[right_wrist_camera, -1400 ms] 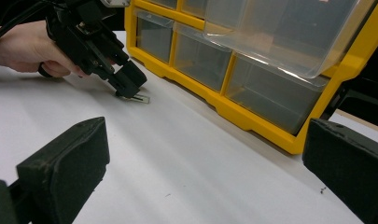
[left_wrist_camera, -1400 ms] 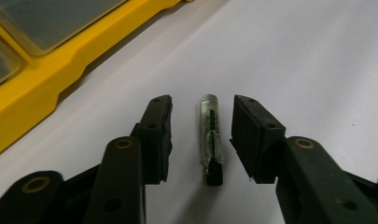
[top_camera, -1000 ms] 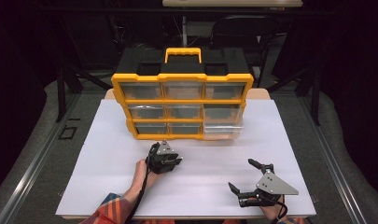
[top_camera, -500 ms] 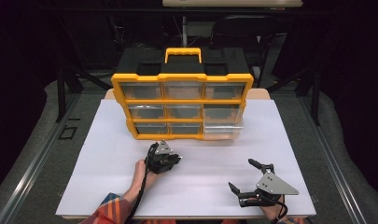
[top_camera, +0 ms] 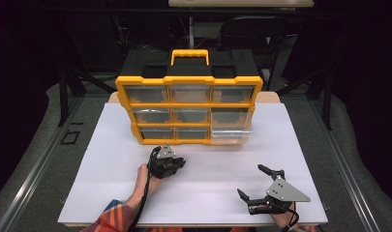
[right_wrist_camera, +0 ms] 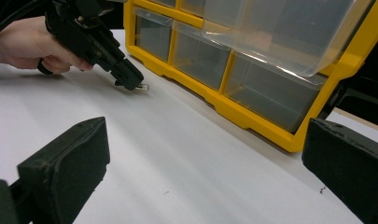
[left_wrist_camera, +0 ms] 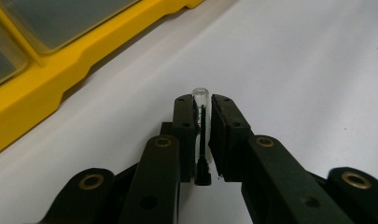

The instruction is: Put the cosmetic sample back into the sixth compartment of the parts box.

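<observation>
Gripping a small clear vial point(left_wrist_camera: 200, 95) with a black stem inside, your left tool point(left_wrist_camera: 201, 105) has its jaws closed narrow on it, just in front of the yellow organizer point(top_camera: 188, 104), low over the white counter point(top_camera: 111, 145). The vial lies lengthwise between the pads, its rounded tip poking past them, likely so it can be slid forward into a compartment. Your right tool point(top_camera: 254, 182) waits wide and empty, well apart from the organizer toward the counter's near right corner, out of the way. One clear drawer point(top_camera: 231, 135) at the organizer's lower right stands pulled out, probably ready to receive the vial.
</observation>
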Action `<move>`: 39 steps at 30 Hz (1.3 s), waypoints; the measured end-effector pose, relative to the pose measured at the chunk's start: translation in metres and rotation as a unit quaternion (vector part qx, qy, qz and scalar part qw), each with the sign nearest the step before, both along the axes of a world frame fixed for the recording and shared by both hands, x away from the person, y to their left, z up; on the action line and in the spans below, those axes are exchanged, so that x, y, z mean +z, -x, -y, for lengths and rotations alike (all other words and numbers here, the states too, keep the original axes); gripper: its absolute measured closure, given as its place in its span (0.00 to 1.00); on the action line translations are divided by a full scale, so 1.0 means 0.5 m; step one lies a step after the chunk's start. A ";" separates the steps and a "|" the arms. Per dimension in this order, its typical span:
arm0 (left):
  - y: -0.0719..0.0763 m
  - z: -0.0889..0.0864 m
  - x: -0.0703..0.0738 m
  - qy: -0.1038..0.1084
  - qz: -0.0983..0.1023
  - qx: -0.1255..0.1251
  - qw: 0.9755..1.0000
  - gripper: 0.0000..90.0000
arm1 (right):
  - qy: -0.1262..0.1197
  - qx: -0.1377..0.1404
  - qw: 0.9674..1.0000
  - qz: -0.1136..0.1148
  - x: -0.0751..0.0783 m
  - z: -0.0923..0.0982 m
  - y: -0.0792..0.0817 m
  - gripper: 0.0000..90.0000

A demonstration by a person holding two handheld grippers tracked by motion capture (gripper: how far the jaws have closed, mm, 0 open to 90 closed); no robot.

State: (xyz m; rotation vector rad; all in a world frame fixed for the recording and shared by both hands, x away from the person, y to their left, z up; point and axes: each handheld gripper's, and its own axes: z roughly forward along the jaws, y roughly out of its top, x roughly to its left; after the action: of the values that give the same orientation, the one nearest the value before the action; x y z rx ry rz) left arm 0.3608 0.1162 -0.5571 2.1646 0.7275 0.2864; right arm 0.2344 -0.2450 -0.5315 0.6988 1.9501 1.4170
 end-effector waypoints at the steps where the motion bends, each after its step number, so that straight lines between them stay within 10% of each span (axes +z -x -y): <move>1: 0.000 -0.002 0.002 0.003 0.001 0.001 1.000 0.89 | 0.000 0.001 1.000 0.000 0.000 0.000 0.000 0.00; 39: -0.001 0.002 0.067 0.043 0.037 -0.011 0.998 0.89 | 0.000 -0.003 1.000 -0.003 -0.001 0.001 -0.002 0.00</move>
State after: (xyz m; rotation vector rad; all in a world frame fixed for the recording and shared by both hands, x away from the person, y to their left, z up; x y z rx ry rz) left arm 0.3611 0.1150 -0.5238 2.0679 0.6619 0.3157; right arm 0.2353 -0.2453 -0.5321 0.7098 1.9516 1.4127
